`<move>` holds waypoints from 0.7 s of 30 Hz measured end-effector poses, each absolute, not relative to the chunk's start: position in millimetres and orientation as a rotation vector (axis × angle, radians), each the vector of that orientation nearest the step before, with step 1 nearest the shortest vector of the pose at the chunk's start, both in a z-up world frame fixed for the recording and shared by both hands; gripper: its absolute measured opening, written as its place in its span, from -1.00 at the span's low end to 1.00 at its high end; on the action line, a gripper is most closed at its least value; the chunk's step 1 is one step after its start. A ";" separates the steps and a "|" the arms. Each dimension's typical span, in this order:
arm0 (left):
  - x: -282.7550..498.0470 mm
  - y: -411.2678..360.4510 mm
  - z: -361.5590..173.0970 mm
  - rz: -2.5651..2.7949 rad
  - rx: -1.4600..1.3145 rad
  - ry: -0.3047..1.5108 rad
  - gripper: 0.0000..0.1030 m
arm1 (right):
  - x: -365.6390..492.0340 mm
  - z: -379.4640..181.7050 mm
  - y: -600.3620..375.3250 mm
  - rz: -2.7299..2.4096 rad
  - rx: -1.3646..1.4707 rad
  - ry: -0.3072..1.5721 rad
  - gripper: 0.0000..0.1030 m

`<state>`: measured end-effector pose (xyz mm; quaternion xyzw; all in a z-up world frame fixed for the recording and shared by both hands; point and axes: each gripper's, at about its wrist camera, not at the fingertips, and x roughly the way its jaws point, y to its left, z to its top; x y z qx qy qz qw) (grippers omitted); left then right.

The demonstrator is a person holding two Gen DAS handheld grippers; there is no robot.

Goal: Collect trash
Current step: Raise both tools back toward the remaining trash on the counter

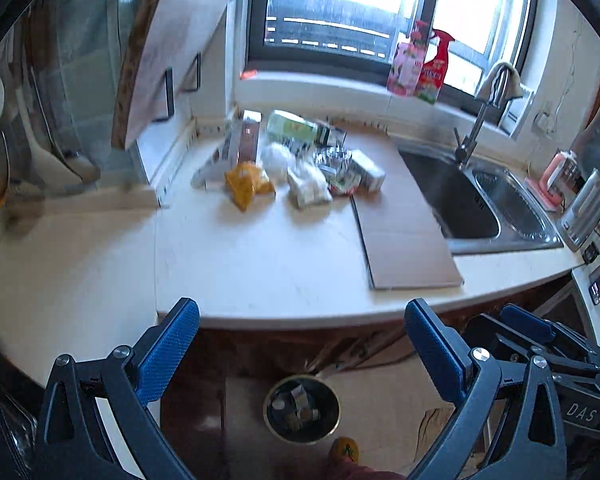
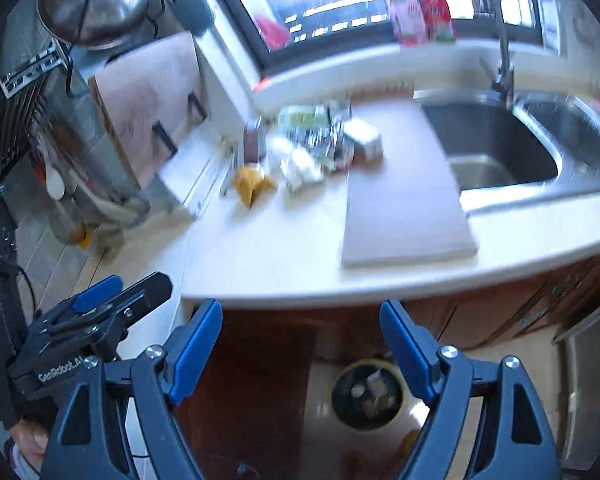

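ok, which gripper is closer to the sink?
Right. The right gripper is in front of the counter edge, with the sink ahead to its right. The left gripper is alongside it, on the side away from the sink.

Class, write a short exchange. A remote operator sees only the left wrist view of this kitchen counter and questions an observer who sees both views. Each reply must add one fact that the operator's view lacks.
Operator: From the left wrist view I see only one blue finger of the right tongs. Are they carrying trash?
Observer: No. Their jaws stand open with nothing between them. The floor bin shows through the gap, far below.
Operator: My left tongs are open and empty. What is behind them?
Observer: A person's hand shows just beneath their body, at the lower left of the right wrist view.
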<state>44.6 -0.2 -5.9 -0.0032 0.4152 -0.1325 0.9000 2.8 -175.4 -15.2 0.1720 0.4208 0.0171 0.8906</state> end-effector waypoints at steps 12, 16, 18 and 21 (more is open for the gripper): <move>106.5 -13.5 38.7 -0.261 -0.026 0.800 0.97 | 49.4 48.1 -183.6 0.009 0.212 0.734 0.59; 133.9 -20.4 36.7 -0.250 -0.054 0.817 0.97 | 78.2 54.0 -195.2 0.035 0.164 0.736 0.59; 151.1 -25.3 35.3 -0.233 -0.062 0.824 0.97 | 97.5 55.6 -203.3 0.046 0.127 0.734 0.59; 175.7 -34.3 28.4 -0.210 -0.073 0.857 0.97 | 122.9 52.6 -214.7 0.062 0.091 0.749 0.59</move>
